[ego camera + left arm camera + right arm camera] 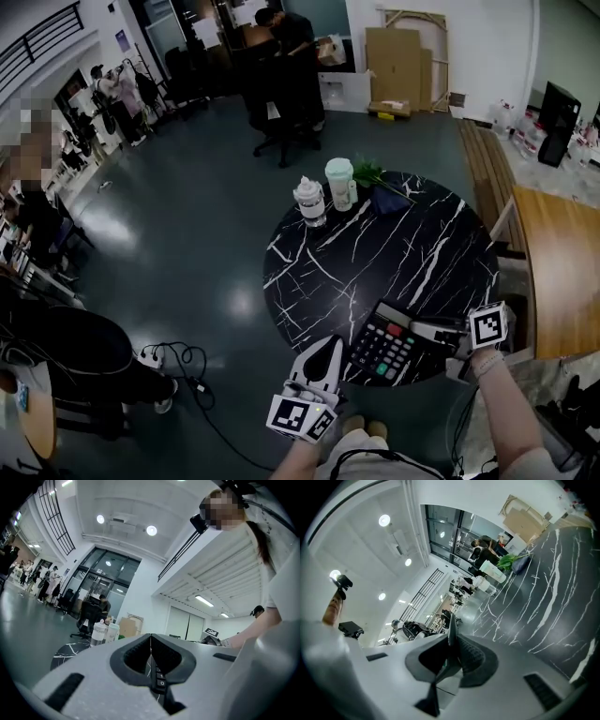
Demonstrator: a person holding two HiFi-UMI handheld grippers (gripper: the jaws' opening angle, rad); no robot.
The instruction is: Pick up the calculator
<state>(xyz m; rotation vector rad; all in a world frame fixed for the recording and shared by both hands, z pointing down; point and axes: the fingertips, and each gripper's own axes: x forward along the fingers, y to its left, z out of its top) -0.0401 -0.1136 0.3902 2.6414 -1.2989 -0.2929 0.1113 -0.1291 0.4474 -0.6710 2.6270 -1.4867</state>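
Items counted: one calculator point(382, 345), one round black marble table point(309, 272), two lidded containers, one leafy green sprig point(367, 172), and two grippers.

The calculator is found at the near rim of the table, between the two grippers. It is just beside the tip of the left gripper point(330, 343) and is reached from the other side by the right gripper point(420, 328).

Left gripper point(150, 637): the jaws are seen drawn together at their tips, with nothing clamped between them. Behind the tips, a narrow strip of the calculator point(159, 679) is seen through the slit.

Right gripper point(452, 641): the jaws are clenched on the calculator point(451, 629), which is seen edge-on as a thin blade standing out past the tips.

The white-capped bottle point(310, 201) and the green-lidded cup point(339, 181) are noted side by side at the far rim, well beyond both grippers. The sprig is just to the right of the cup.

Differences between views:
- Only the head view shows the full keypad, with its red and green keys, and the marker cubes point(302, 417) point(490, 325) on both grippers.
- Only the left gripper view allows the key digits 1 and 0 to be read.
- The left gripper view takes in only a sliver of the table point(65, 652).
- The right gripper view shows a broad stretch of the table point(543, 597), tilted steeply.
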